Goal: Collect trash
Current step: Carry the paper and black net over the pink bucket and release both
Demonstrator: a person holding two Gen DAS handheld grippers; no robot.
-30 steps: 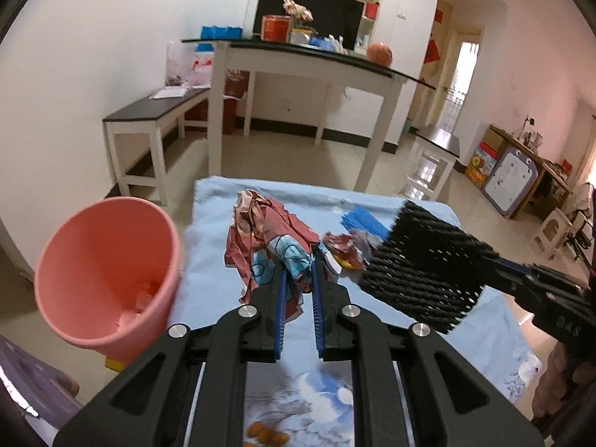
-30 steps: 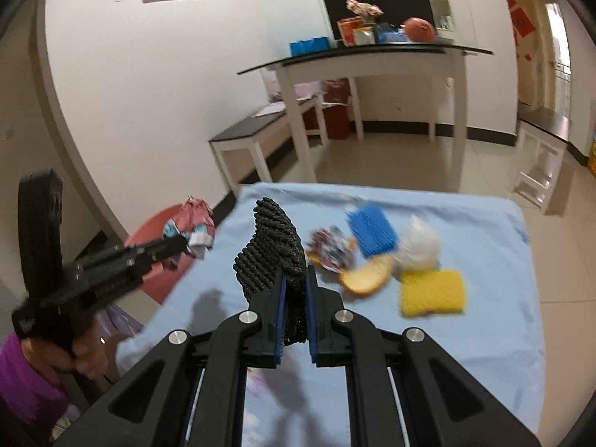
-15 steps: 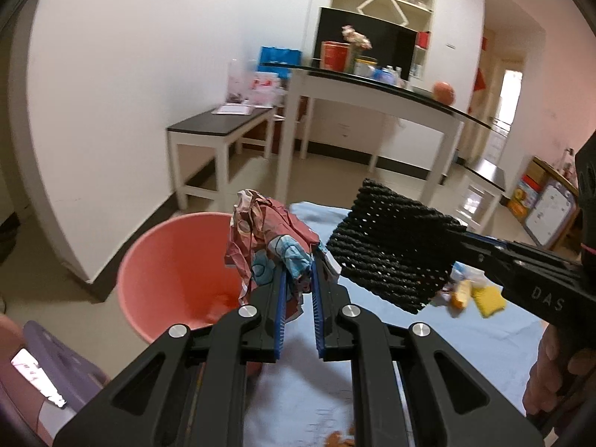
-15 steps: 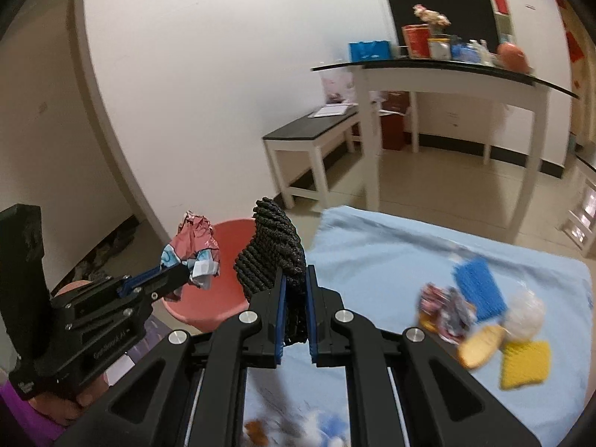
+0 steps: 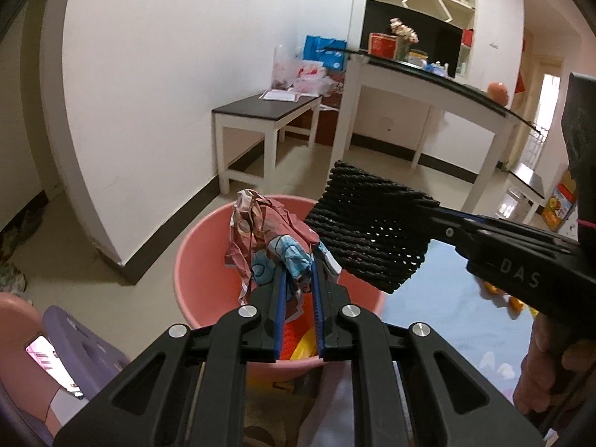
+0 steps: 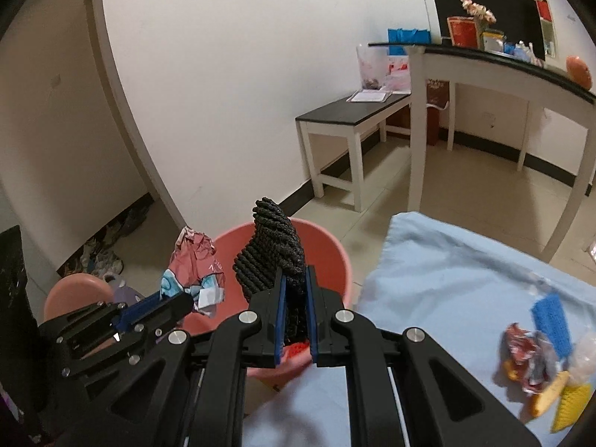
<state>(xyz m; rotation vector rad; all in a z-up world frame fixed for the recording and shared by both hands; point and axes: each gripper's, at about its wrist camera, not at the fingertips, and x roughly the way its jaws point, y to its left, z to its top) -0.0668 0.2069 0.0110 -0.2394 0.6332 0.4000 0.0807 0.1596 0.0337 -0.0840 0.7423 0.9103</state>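
Through my left wrist camera I counted two tongs and one bin. My left gripper (image 5: 297,279) was clamped on a single crumpled pink-and-blue printed wrapper (image 5: 266,240), creased and bunched, with a white scrap at its edge, held over the mouth of the round salmon-pink plastic bucket (image 5: 193,260). Red and yellow scraps lay inside the bucket. My right gripper (image 5: 428,219) reached in from the right, pinching one black woven mesh pad (image 5: 368,231), flat and coarse like netting, above the bucket's right rim. My right hand (image 5: 547,365) showed at the handle.

Through my right wrist camera, the right gripper (image 6: 294,279) was closed on the black pad (image 6: 272,249), seen edge-on and standing upright over the bucket (image 6: 335,257). The left gripper (image 6: 186,300) held the wrapper (image 6: 193,268) just beside it. On the light blue cloth (image 6: 447,279) about five blurred pieces remained: a blue ridged sponge (image 6: 551,320), a red wrapper, a white lump and two yellow pieces.
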